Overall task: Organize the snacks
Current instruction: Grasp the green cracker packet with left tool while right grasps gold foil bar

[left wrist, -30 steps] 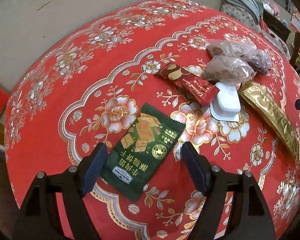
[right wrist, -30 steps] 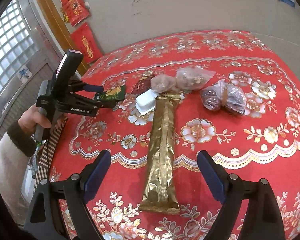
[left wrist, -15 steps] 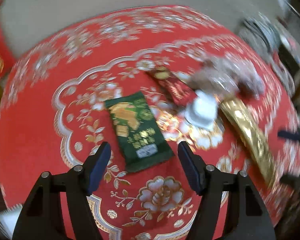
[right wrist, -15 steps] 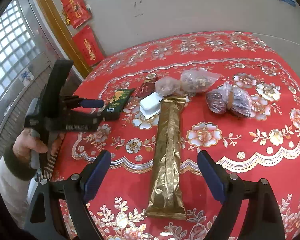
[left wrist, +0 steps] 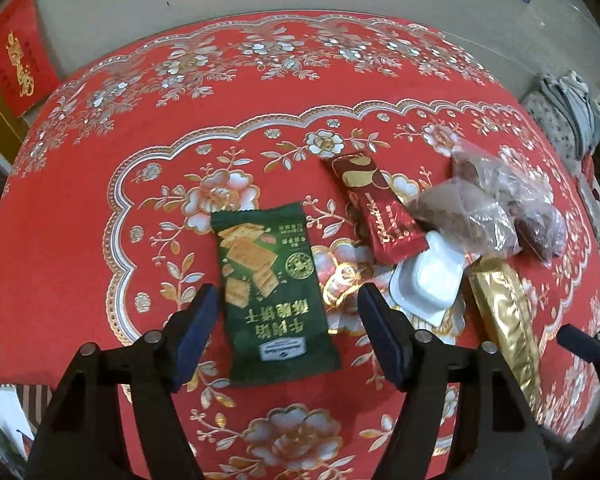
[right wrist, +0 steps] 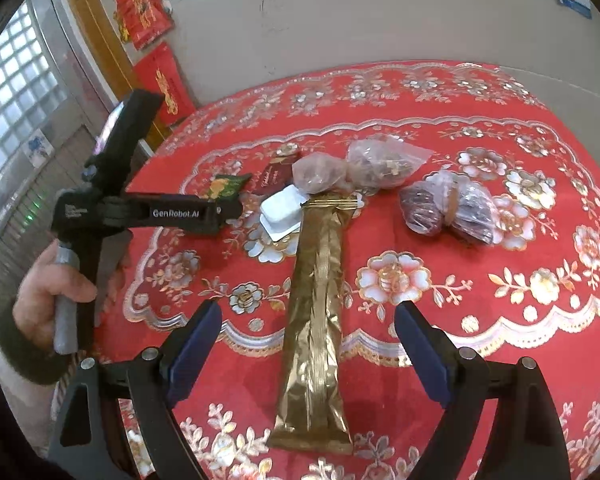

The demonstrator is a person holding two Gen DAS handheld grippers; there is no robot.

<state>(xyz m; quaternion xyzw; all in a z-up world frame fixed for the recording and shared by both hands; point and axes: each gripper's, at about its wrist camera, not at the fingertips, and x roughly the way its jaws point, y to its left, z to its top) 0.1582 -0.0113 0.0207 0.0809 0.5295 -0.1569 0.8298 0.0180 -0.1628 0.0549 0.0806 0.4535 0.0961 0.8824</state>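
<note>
A green cracker packet lies flat on the red floral tablecloth. My left gripper is open, its fingers on either side of the packet's near half, empty. A dark red bar packet, a white tub, clear bags of brown snacks and a long gold packet lie to the right. My right gripper is open and empty, straddling the gold packet above its near half. The left gripper's body shows in the right wrist view.
A bag of dark dates lies right of the gold packet. Red paper decorations lean on the wall behind the table. A chair with clothes stands at the far right. The table edge runs near the left hand.
My left gripper has swung round and moved forward, so the green packet now lies lengthwise between its fingers. My right gripper has come a little closer over the gold packet.
</note>
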